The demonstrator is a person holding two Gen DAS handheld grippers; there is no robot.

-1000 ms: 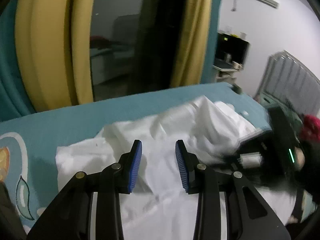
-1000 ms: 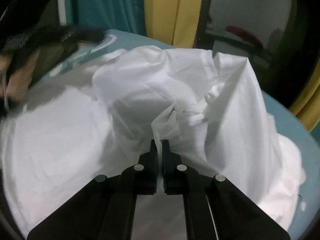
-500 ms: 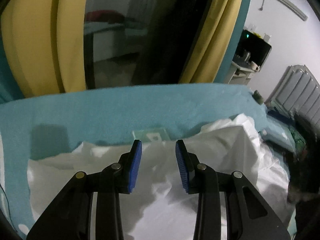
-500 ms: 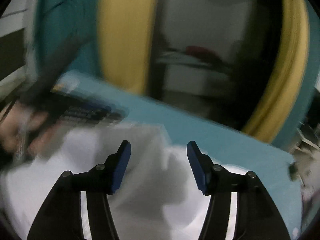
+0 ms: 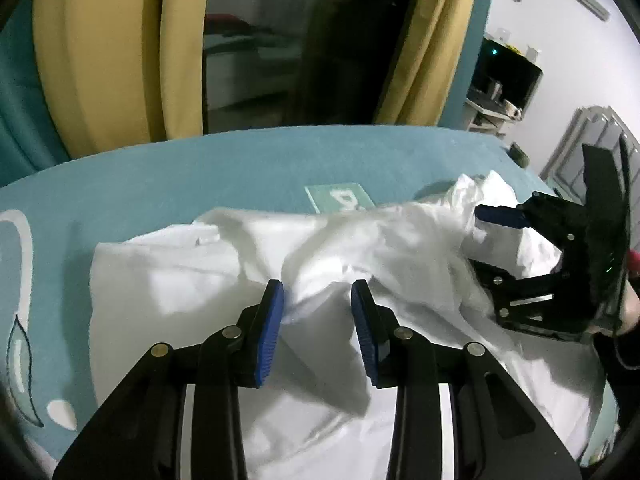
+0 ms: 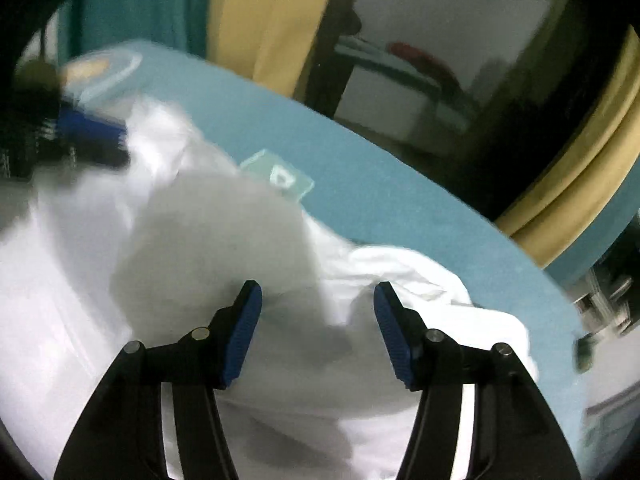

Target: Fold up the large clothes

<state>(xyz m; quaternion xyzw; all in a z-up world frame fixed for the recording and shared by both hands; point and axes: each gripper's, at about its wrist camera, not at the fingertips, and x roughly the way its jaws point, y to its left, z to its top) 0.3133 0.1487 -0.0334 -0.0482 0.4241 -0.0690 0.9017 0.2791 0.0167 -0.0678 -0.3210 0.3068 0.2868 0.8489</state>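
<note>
1. A large white garment of thin, crumpled cloth [image 5: 352, 240] lies in loose folds and ridges on a teal, soft-napped bed cover [image 5: 240, 168].
2. A pale green rectangular patch [image 5: 340, 196] shows on the cover just beyond the garment's far edge.
3. Yellow pleated curtains [image 5: 100, 60] hang behind the bed on either side of a dark window pane.
4. The left gripper [image 5: 318, 304], black with ribbed blue pads, hangs above the cloth with its jaws partly parted and nothing pressed between them.
5. The right gripper [image 6: 318, 300] has its jaws spread wide and released, cloth below them but ungripped; in the left view it sits at the garment's right end.
</note>
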